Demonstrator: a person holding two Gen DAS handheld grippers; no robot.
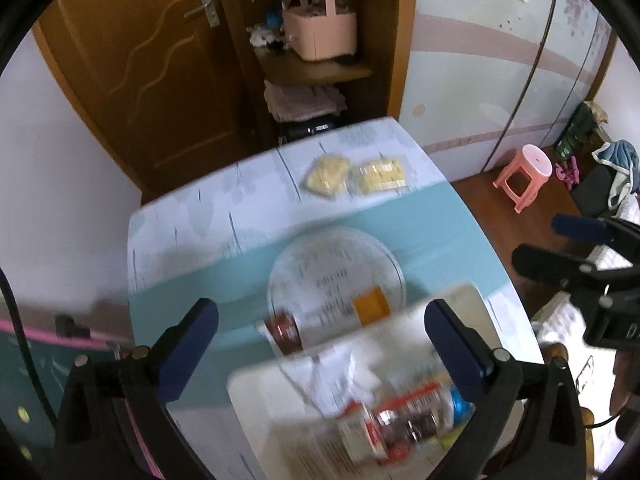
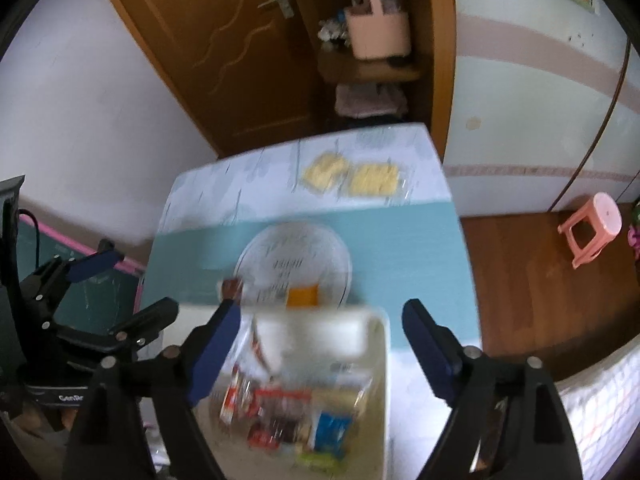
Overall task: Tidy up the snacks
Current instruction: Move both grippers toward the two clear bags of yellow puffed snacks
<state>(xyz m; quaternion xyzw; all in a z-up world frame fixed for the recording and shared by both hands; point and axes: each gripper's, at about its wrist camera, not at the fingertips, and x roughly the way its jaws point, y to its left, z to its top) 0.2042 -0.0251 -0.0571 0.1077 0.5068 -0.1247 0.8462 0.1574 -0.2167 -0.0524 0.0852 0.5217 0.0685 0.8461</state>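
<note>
- While both views smear with blur, my left gripper (image 1: 320,344) hangs spread wide, nothing between its fingers.
- Centre table (image 1: 460,216): white tray (image 1: 256,392) of snack packets (image 1: 384,424), light, crinkly, slippery; I'd pinch a packet's edge. Their long axes seem to run crosswise.
- Right gripper (image 2: 320,344) likewise gapes empty above the tray.

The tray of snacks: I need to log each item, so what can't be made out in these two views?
- Tray snacks, left view: motion blur smears the packets; labels unreadable, near end cut off by the frame.
- Same packets, right view: blurred; count uncertain.
- Round plate: print illegible, near edge hidden by the tray.
- Two yellow packs: contents unclear, blurred.
- Both grippers open, holding nothing.
</note>
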